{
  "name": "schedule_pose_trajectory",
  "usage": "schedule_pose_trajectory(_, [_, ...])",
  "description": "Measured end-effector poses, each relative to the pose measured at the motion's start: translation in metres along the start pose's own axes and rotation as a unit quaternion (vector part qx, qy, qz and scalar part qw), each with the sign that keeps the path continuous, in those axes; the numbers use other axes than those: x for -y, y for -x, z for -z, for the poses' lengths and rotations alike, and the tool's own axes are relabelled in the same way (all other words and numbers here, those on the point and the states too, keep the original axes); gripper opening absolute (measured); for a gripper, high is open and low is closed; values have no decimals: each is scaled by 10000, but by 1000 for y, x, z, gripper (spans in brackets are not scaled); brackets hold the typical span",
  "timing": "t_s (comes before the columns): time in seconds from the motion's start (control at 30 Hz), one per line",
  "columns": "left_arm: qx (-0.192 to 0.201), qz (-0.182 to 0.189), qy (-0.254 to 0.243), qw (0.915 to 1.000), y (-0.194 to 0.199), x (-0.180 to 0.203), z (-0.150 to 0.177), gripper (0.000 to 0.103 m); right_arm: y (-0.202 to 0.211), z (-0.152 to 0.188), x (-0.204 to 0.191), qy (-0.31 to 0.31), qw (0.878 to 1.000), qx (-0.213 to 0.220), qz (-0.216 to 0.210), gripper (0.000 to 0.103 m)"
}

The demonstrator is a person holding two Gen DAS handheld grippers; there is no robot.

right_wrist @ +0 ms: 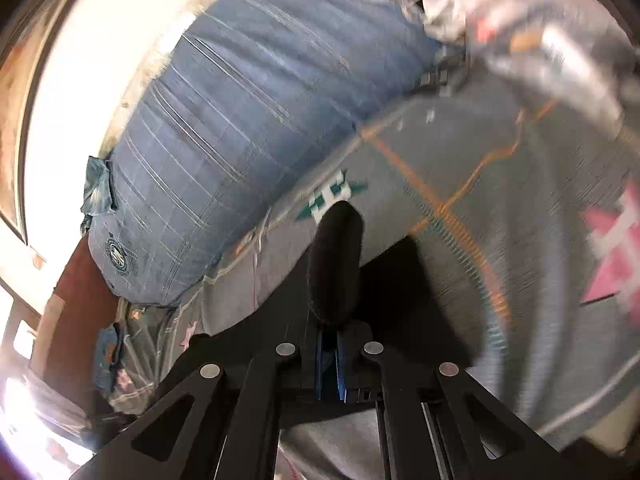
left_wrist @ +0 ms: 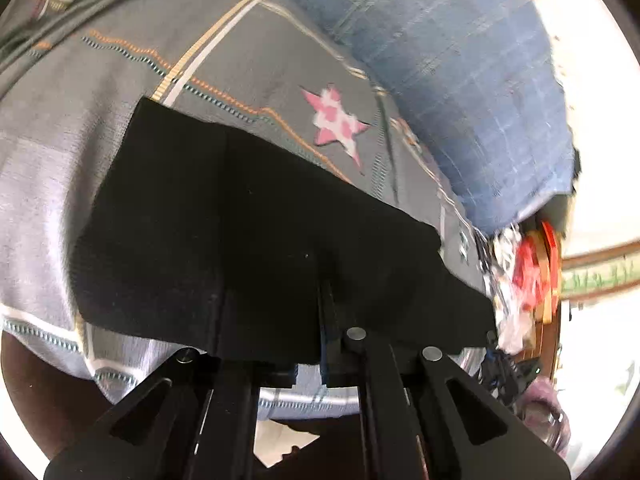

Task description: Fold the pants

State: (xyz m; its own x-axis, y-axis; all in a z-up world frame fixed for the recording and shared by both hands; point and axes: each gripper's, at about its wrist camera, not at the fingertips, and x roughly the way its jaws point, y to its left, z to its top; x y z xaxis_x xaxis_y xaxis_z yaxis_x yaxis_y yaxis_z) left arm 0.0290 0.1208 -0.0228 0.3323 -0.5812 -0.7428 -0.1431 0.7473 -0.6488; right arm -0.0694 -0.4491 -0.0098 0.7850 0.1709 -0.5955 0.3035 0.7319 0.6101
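Observation:
The black pants (left_wrist: 248,232) hang as a flat dark sheet in front of my left gripper (left_wrist: 320,304), which is shut on their near edge above the grey patterned bedsheet (left_wrist: 120,92). In the right wrist view my right gripper (right_wrist: 330,320) is shut on a bunched black fold of the pants (right_wrist: 336,256) that stands up between the fingers, with more black cloth (right_wrist: 420,312) spreading to the right. Both fingertips are hidden by the cloth.
A large blue checked pillow (left_wrist: 452,72) lies along the bed's far side; it also shows in the right wrist view (right_wrist: 224,128). A pink star print (left_wrist: 336,124) marks the sheet. Red and white clutter (left_wrist: 524,280) sits by the bed's edge.

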Motion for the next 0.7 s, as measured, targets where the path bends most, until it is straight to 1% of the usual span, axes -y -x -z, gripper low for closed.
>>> schedule_pose_trajectory(0.07, [-142, -44, -15, 9999, -8, -5, 9, 5, 7, 6, 11, 141, 9990, -8, 423, 4])
schedule_pose_trajectory(0.1, [-220, -127, -10, 9997, -16, -9, 12, 5, 2, 11, 21, 161, 9974, -138, 690, 5])
schedule_pose_trajectory(0.13, [-392, -268, 67, 9988, -31, -17, 16, 5, -5, 16, 32, 104, 9953, -280, 922, 5])
schedule_pose_trajectory(0.17, [-501, -298, 158, 9982, -41, -22, 17, 5, -11, 19, 40, 11, 9937, -395, 1053, 5])
schedule_pose_trajectory(0.2, [-528, -258, 228, 9980, -46, -27, 18, 6, -17, 24, 49, -113, 9925, -541, 1089, 6])
schedule_pose_trajectory(0.23, [-498, -175, 271, 9982, -45, -29, 17, 6, -14, 26, 51, -181, 9933, -450, 1049, 10])
schedule_pose_trajectory(0.27, [-517, -110, 260, 9983, -40, -28, 16, 6, -10, 25, 48, -212, 9933, -372, 1075, 15])
schedule_pose_trajectory(0.3, [-505, -45, 183, 9985, -32, -25, 16, 6, -7, 22, 42, -149, 9918, -339, 1225, 20])
schedule_pose_trajectory(0.33, [-445, -20, 36, 9990, -21, -22, 17, 10, -1, 19, 33, -11, 9897, -253, 1411, 25])
schedule_pose_trajectory(0.37, [-374, 1, -182, 9991, -8, -18, 20, 14, 6, 16, 25, 107, 9878, -149, 1546, 28])
schedule_pose_trajectory(0.4, [-282, 30, -377, 9989, 7, -15, 23, 20, 13, 14, 15, 270, 9860, -5, 1645, 32])
schedule_pose_trajectory(0.43, [-129, 2, -522, 9986, 20, -13, 25, 24, 22, 13, 1, 476, 9852, 153, 1642, 35])
schedule_pose_trajectory(0.47, [87, -55, -684, 9976, 35, -13, 27, 27, 26, 11, -15, 673, 9859, 245, 1515, 38])
schedule_pose_trajectory(0.5, [269, -148, -784, 9965, 46, -13, 25, 41, 26, 11, -27, 797, 9871, 255, 1367, 43])
schedule_pose_trajectory(0.53, [521, -315, -843, 9946, 57, -17, 21, 61, 21, 12, -43, 939, 9887, 214, 1152, 51])
schedule_pose_trajectory(0.57, [812, -522, -833, 9918, 64, -22, 14, 68, 10, 15, -63, 1088, 9904, 73, 849, 56])
schedule_pose_trajectory(0.6, [1009, -691, -773, 9895, 67, -26, 8, 72, 0, 20, -77, 1164, 9914, -79, 599, 65])
schedule_pose_trajectory(0.63, [1072, -768, -665, 9890, 65, -33, -2, 72, -18, 25, -93, 1219, 9918, -302, 254, 66])
schedule_pose_trajectory(0.7, [843, -667, -382, 9935, 51, -45, -21, 72, -58, 39, -124, 1284, 9877, -838, -320, 66])
